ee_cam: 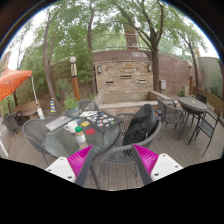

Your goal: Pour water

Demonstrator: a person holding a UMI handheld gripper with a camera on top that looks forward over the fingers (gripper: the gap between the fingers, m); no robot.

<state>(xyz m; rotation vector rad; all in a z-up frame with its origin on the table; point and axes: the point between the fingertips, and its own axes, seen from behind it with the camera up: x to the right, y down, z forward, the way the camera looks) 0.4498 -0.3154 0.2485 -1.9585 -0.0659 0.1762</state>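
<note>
1. My gripper [103, 160] hangs open, magenta pads [146, 157] spread with a gap, nothing held between them.
2. Just beyond the fingers, a dark metal chair [133, 135].
3. On the round table [70, 135]: a bottle with a green cap [80, 136], contents unclear, plus coloured bits; no writing I can read.
4. Far back, a brick wall [130, 72] and trees.

A small clear bottle [80, 136] with a green cap stands upright near the worktop's [62, 140] near edge, well ahead of my fingers [66, 161]. I can't make out whether it holds water.
</note>
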